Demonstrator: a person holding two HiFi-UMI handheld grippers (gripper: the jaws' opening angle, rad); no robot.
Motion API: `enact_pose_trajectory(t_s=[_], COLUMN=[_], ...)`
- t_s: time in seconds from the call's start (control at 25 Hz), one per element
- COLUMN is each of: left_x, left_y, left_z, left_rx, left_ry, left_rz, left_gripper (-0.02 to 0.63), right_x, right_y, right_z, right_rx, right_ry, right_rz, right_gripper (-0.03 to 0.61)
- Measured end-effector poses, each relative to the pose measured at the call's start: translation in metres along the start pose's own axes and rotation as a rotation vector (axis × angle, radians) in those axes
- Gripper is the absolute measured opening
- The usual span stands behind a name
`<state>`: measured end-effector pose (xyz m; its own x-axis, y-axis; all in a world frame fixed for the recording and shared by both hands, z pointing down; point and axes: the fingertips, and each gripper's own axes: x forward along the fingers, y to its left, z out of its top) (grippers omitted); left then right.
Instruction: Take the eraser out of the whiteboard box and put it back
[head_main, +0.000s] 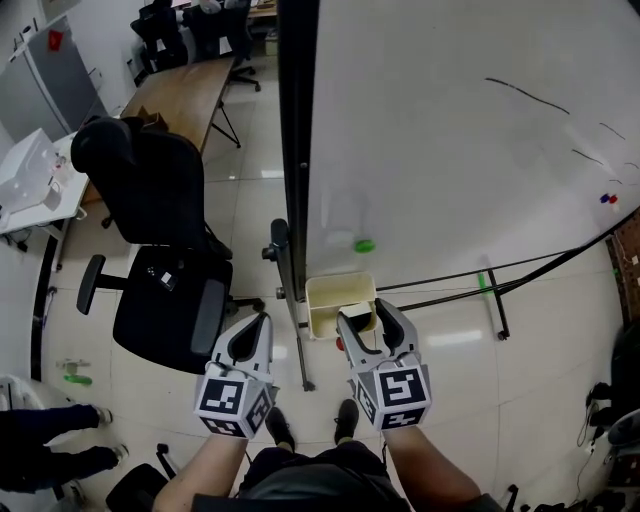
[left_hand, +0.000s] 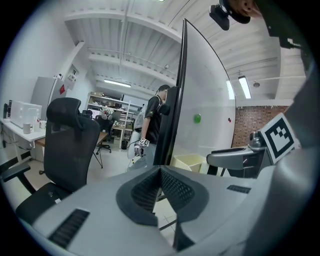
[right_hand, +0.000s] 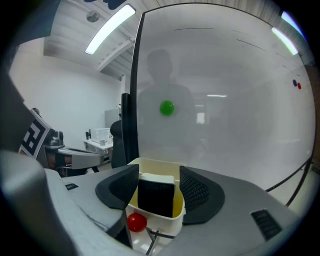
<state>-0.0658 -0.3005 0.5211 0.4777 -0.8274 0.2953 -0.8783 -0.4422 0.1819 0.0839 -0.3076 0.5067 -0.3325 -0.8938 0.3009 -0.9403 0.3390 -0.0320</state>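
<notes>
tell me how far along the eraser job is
Done: nothing certain. The eraser stands inside the whiteboard box, so it is either not yet out or already back; one moment cannot say which.
In hand: the right gripper is open, a jaw either side of the eraser, not pressing it. The left gripper is shut and empty.
Left: if this is the approach, gripping, lifting out and returning all remain.

whiteboard box (head_main: 340, 282): cream-yellow, plain
eraser (right_hand: 156, 197): black face, white top edge
right tongs (right_hand: 159, 170): grey shells; pads (right_hand: 197, 192) black, fine mesh pattern
left tongs (left_hand: 161, 171): same grey, black meshed pads
marker cubes (head_main: 400, 390): black-and-white square pattern
magnet (right_hand: 166, 107): green
round bit (right_hand: 136, 221): red
whiteboard (right_hand: 225, 100): white, black frame, few thin black pen strokes
chair (head_main: 165, 280): black
floor (head_main: 250, 215): pale glossy tile
desk (head_main: 185, 90): brown wood
</notes>
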Motion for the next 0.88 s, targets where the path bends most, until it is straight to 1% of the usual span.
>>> enact_pose_trajectory(t_s=[0.08, 0.2, 0.36, 0.44, 0.64, 0.88], left_x=[0.001, 0.0, -0.004, -0.004, -0.005, -0.009], left_y=[-0.003, -0.005, -0.009, -0.011, -0.016, -0.016], left_z=[-0.008, -0.016, -0.021, -0.023, -0.025, -0.027], left_rx=[-0.006, -0.012, -0.015, -0.017, -0.034, -0.045], left_ry=[0.015, 0.031, 0.041, 0.042, 0.049, 0.045], left_rz=[-0.012, -0.024, -0.036, -0.04, -0.053, -0.049], left_gripper=[0.025, 0.025, 0.025, 0.025, 0.025, 0.025], right_x=[0.0, 0.0, 0.002, 0.004, 0.006, 0.01], right_y=[0.003, 0.009, 0.008, 0.007, 0.006, 0.005], right_z=[-0.001, -0.01, -0.023, -0.025, -0.025, -0.023], right_rx=[0.0, 0.002, 0.004, -0.002, -0.033, -0.065], right_ry=[-0.007, 0.01, 0.046, 0.047, 0.05, 0.062], right_rz=[0.009, 0.012, -0.008, -0.022, -0.107, -0.211], right_gripper=[0.262, 0.305, 0.305, 0.305, 0.305, 0.299])
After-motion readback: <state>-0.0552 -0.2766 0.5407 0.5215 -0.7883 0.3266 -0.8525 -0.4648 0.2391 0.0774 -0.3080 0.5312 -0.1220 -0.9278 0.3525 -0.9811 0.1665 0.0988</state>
